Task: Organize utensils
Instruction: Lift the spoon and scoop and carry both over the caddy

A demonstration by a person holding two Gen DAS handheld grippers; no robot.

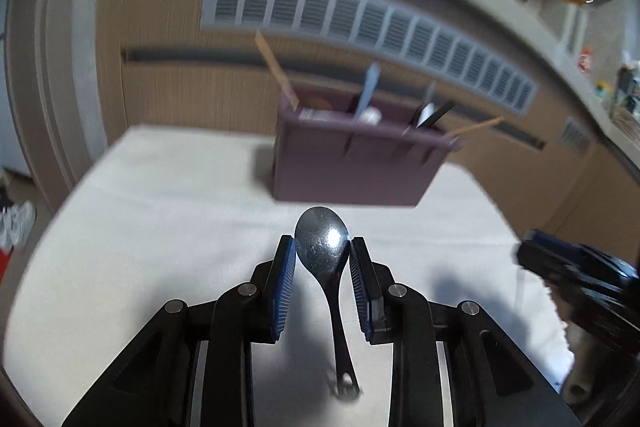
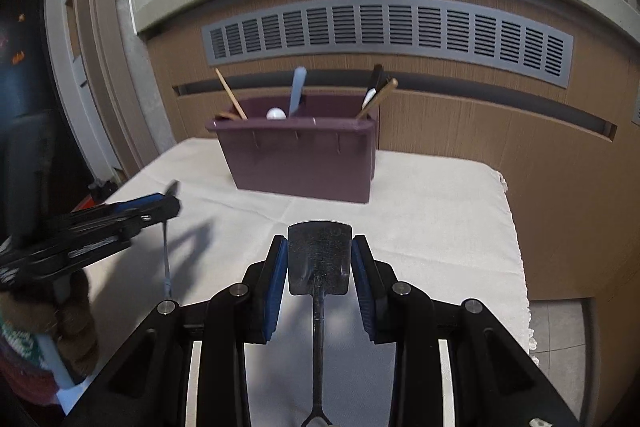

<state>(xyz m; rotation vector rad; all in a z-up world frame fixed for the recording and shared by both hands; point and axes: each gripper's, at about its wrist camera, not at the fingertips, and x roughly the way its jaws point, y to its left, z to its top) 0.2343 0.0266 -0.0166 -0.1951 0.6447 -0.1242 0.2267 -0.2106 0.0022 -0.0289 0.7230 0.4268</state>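
Observation:
My left gripper (image 1: 322,239) is shut on the bowl of a dark metal spoon (image 1: 320,255), whose handle points back toward the camera. In the right wrist view the left gripper (image 2: 168,203) hangs above the cloth, and the spoon's handle (image 2: 166,255) dangles below it. My right gripper (image 2: 320,239) is shut on the blade of a small black spatula (image 2: 320,263), its handle also pointing back. A purple utensil caddy (image 1: 352,163) (image 2: 304,163) stands at the table's far side and holds chopsticks, a pale blue handle, a white spoon and black utensils. The right gripper (image 1: 576,275) shows at the right edge.
A white cloth (image 1: 160,207) covers the table (image 2: 460,227), whose right edge drops to a tiled floor. Behind the caddy is a wooden cabinet with a grey vent grille (image 2: 388,31). A sleeve and hand (image 2: 48,327) are at lower left. Shoes (image 1: 16,223) lie on the floor.

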